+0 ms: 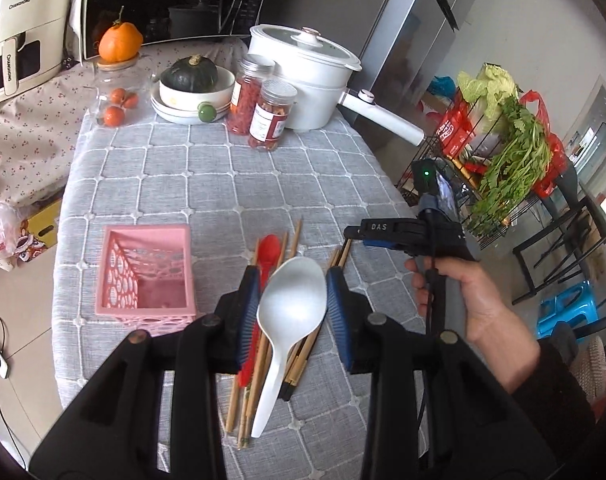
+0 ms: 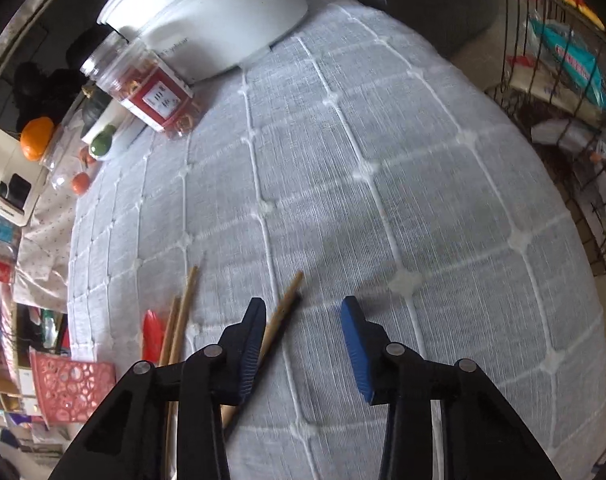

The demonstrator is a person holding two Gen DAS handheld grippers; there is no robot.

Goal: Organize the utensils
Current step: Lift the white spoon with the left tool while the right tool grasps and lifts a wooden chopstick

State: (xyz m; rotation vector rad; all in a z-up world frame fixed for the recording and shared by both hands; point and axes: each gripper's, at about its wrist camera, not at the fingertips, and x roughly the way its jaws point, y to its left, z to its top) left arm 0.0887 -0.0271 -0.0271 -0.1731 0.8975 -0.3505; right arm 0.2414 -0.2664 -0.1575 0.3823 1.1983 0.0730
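A white spoon (image 1: pixel 291 312) lies on a pile of wooden chopsticks (image 1: pixel 259 376) and a red spoon (image 1: pixel 268 254) on the grey checked tablecloth. My left gripper (image 1: pixel 293 280) is open, its blue pads on either side of the white spoon's bowl, not closed on it. A pink lattice basket (image 1: pixel 143 276) stands just left of the pile, lying open toward me. My right gripper (image 2: pixel 305 312) is open and empty above the cloth, with a chopstick (image 2: pixel 283 312) beside its left finger. The basket (image 2: pixel 73 388) and red spoon (image 2: pixel 151 332) show at the lower left there.
At the table's far end stand a white pot (image 1: pixel 303 76) with a long handle, two red-filled jars (image 1: pixel 271 116), a bowl with a green squash (image 1: pixel 191 84), and oranges (image 1: pixel 117 108). A wire rack of greens (image 1: pixel 511 152) stands right of the table edge.
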